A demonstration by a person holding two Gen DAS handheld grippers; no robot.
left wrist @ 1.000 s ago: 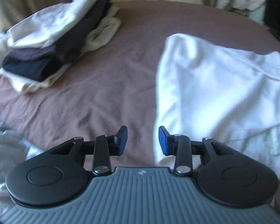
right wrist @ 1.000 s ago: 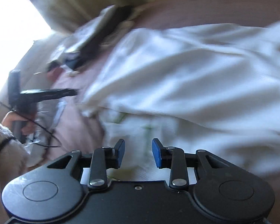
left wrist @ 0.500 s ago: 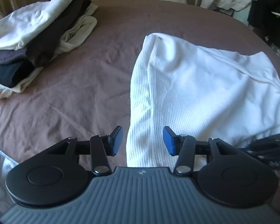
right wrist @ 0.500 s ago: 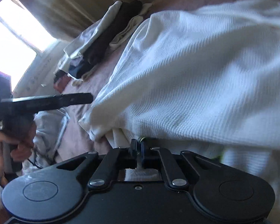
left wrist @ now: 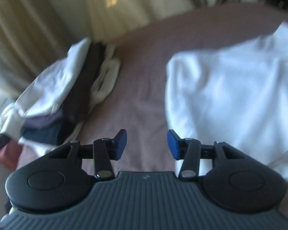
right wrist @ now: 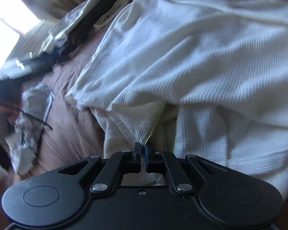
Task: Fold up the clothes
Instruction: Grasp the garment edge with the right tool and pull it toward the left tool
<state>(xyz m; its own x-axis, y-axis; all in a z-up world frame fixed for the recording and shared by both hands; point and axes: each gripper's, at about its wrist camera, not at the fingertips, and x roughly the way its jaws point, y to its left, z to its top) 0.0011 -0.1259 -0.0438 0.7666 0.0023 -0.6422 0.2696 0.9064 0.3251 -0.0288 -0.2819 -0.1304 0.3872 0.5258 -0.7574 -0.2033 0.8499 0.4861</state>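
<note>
My right gripper pinches a fold at the near edge of the white ribbed garment, which lies spread on the mauve bedspread. My left gripper hangs open over bare bedspread (nothing between its pads), beside the garment; a stack of folded clothes sits further left.

Bare mauve bedspread runs as an open lane btwn a stack of folded clothes on the left & a spread white ribbed garment on the right. Lane narrows toward the far bed edge, where curtains close it off. In right wrist view, crumpled pale laundry blocks the near-left corner.
</note>
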